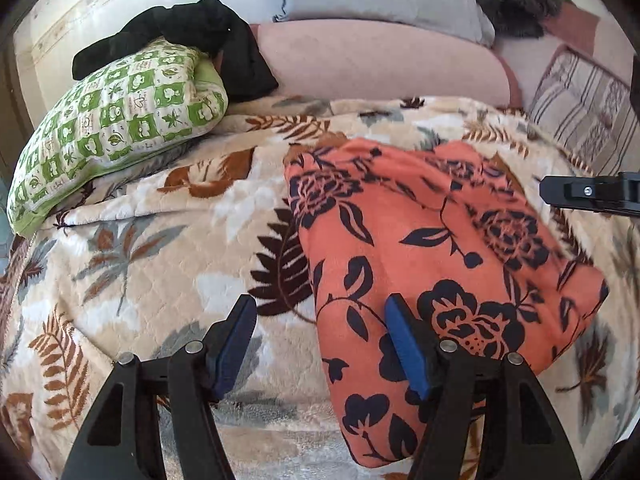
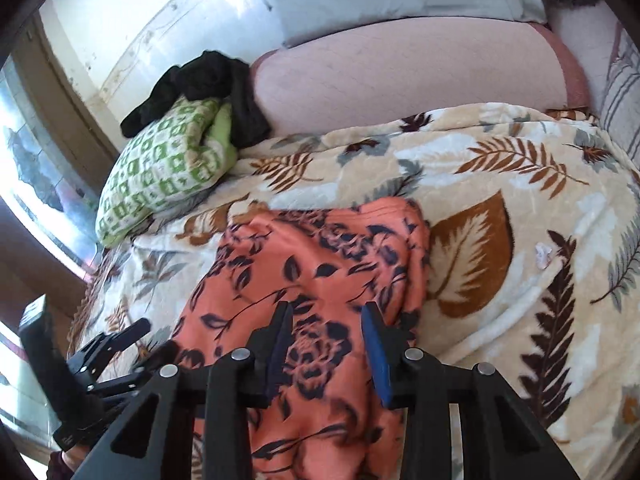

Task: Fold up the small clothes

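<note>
From my left wrist camera, my left gripper (image 1: 320,320) has fingers spread, nothing pinched, over the orange floral garment's (image 1: 440,240) left edge on the leaf-print blanket (image 1: 140,260). From my right wrist camera, my right gripper (image 2: 326,324) hangs partly spread above that garment (image 2: 304,248), empty.

Garment: orange cloth (image 2: 316,264) with dark flower print, lying folded on the leaf-print blanket (image 2: 500,208).
Right gripper (image 2: 326,320): jaws parted above the cloth, blue pads clear of it, nothing between them.
Left gripper (image 2: 116,344): at lower left, beside the cloth's edge; jaw state unclear.
Pillow (image 2: 160,176): green-and-white check, far left of the blanket.
Black clothing (image 2: 208,80): draped over the pillow's top.
Pink cushion (image 2: 400,80): behind the blanket.
</note>
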The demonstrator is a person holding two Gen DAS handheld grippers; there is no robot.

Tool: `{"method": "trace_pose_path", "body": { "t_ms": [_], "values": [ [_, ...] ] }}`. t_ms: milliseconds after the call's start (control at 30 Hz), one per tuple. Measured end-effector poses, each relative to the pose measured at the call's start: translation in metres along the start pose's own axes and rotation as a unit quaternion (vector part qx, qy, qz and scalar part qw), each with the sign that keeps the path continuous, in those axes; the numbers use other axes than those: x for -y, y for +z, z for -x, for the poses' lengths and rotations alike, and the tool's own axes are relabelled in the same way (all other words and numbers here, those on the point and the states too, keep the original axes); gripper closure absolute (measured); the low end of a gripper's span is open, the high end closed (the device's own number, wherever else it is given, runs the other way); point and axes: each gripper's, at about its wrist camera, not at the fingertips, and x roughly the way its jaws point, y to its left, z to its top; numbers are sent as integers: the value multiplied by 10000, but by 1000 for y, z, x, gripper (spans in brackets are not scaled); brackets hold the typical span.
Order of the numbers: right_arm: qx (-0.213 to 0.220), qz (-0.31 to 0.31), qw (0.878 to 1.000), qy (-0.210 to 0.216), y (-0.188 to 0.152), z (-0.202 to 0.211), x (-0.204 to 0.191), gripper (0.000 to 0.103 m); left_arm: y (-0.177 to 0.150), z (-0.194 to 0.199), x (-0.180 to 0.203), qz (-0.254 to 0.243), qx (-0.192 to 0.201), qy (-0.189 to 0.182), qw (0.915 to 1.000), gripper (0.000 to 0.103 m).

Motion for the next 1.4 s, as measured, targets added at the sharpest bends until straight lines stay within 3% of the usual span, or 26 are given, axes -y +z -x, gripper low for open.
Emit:
{"method": "trace_pose_path", "body": {
  "t_ms": [100,167,300,400,533,800,967,1033,1167,1267,1400],
  "values": [
    [-404,-22,9991,-86,-29,-13,-16,65,-14,0,7,-310,12,213,9993,36],
    [-738,-53,9960,-504,-55,-27,-12,67,-20,0,10,-518,-16,218,9984,36],
    [-575,-113,9972,-467,-79,-17,-6,70,-27,5,12,-604,134,250,9978,36],
    [-736,-118,9956,-575,-64,-13,-12,70,-23,1,5,-363,13,89,9993,36],
    [-498,-40,9961,-726,-23,-16,-20,70,-20,-3,3,-277,-56,21,9996,35],
    [-904,-458,9821,-1587,36,-110,17,70,-17,-7,1,-219,-78,-117,9997,35],
    [-737,-577,9809,-1706,57,-117,15,70,-17,-8,0,-208,-92,-148,9996,35],
    [-635,-532,9836,-1600,62,-112,8,66,-17,-8,-2,-155,-117,-176,9997,34],
    [-366,-392,9968,-591,68,-99,-22,66,-16,-11,-4,-83,-140,-161,9997,29],
    [-492,-113,9987,-95,69,-111,-52,66,-16,-12,-5,-43,-153,-161,9997,26],
    [-950,114,9949,-326,66,-158,-70,66,-15,-15,-7,-8,-153,-148,9998,23]
  ]
}}
